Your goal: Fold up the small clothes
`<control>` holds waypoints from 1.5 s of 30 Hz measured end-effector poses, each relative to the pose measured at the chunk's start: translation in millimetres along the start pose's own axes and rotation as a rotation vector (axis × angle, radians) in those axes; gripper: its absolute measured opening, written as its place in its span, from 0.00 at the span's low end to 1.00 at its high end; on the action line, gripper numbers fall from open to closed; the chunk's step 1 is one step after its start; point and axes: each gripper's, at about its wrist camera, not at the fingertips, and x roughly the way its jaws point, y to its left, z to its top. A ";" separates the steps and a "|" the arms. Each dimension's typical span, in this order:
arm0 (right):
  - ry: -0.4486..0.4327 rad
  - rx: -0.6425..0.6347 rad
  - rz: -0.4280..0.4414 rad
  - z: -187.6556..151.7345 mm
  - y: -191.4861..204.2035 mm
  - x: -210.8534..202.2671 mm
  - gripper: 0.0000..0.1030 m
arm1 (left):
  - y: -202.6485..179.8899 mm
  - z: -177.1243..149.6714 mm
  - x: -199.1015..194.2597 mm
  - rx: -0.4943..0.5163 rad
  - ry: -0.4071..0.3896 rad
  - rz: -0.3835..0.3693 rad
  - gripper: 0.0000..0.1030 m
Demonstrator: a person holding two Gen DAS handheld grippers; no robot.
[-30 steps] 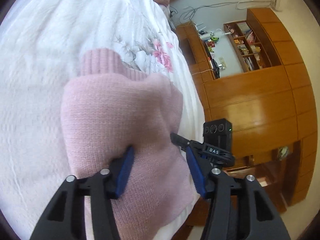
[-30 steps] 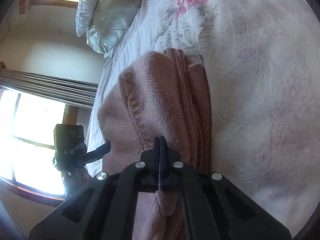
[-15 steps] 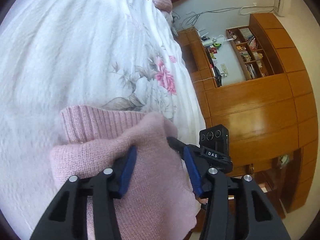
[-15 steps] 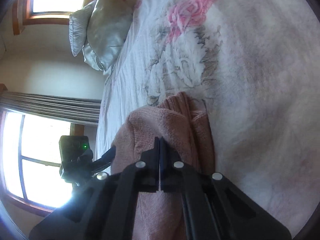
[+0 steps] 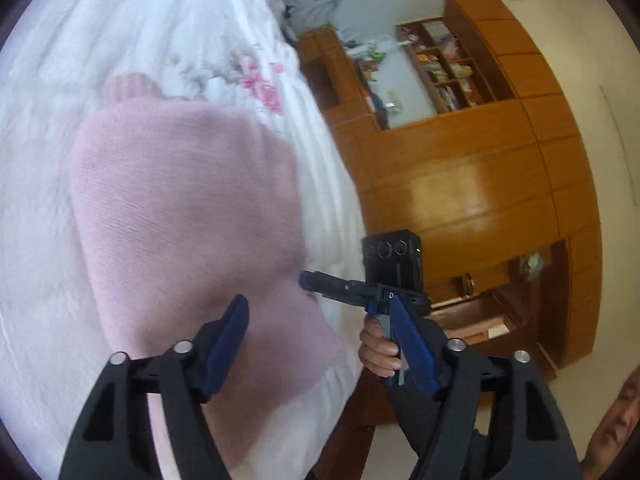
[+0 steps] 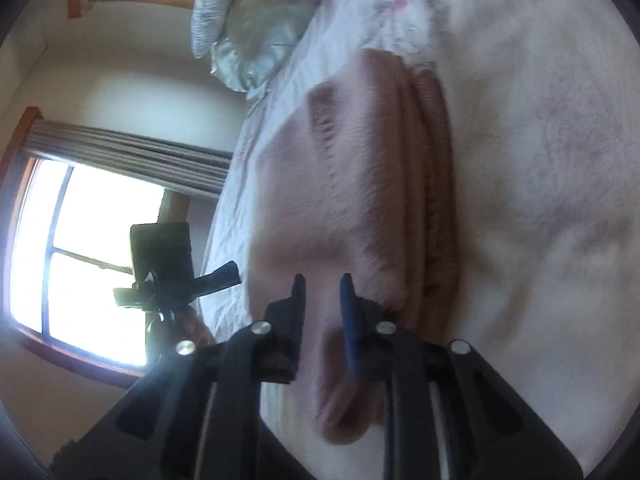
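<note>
A pink knit sweater [image 5: 184, 208] lies folded on the white bedspread [image 5: 36, 240], its ribbed cuff [image 5: 128, 86] poking out at the far end. My left gripper [image 5: 320, 324] hovers open over the sweater's near edge, and nothing sits between its blue fingers [image 5: 232, 328]. In the right wrist view the sweater [image 6: 340, 184] shows stacked folds along its right side. My right gripper [image 6: 322, 292] is open with a narrow gap, just above the near end of the sweater. Its tip [image 5: 314, 279] sits beside the sweater's right edge, held by a hand [image 5: 378, 350].
The bed's edge runs close on the right in the left wrist view, with wooden cabinets [image 5: 460, 184] and shelves beyond. A pale pillow [image 6: 248, 20] lies at the head of the bed, a window [image 6: 80, 264] behind. The left gripper [image 6: 216, 276] shows at the left.
The right gripper, shut on the sweater before, has opened and let it go. The sweater now lies flat and folded. Both grippers have drawn back, and the left one has spread wider.
</note>
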 end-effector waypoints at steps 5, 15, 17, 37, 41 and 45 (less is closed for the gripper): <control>0.113 -0.065 -0.101 -32.9 9.4 32.2 0.21 | 9.7 -29.8 28.6 0.006 0.105 0.130 0.65; 0.043 -0.008 -0.097 -44.8 -4.3 -31.4 0.58 | 30.6 -82.9 -20.1 -0.102 0.002 0.075 0.91; 0.004 -0.002 -0.099 -31.3 -5.0 -46.6 0.84 | 34.2 -93.7 -35.0 -0.097 -0.031 0.095 0.95; 0.083 0.080 -0.020 92.3 -61.2 44.3 0.84 | 86.0 -45.4 13.1 -0.159 -0.005 -0.021 0.96; 0.086 0.070 -0.041 99.0 -61.7 58.4 0.84 | 82.8 -43.7 17.5 -0.159 -0.004 0.039 0.96; 0.065 0.069 -0.068 100.2 -59.0 62.2 0.79 | 73.9 -37.9 24.5 -0.188 -0.012 0.129 0.94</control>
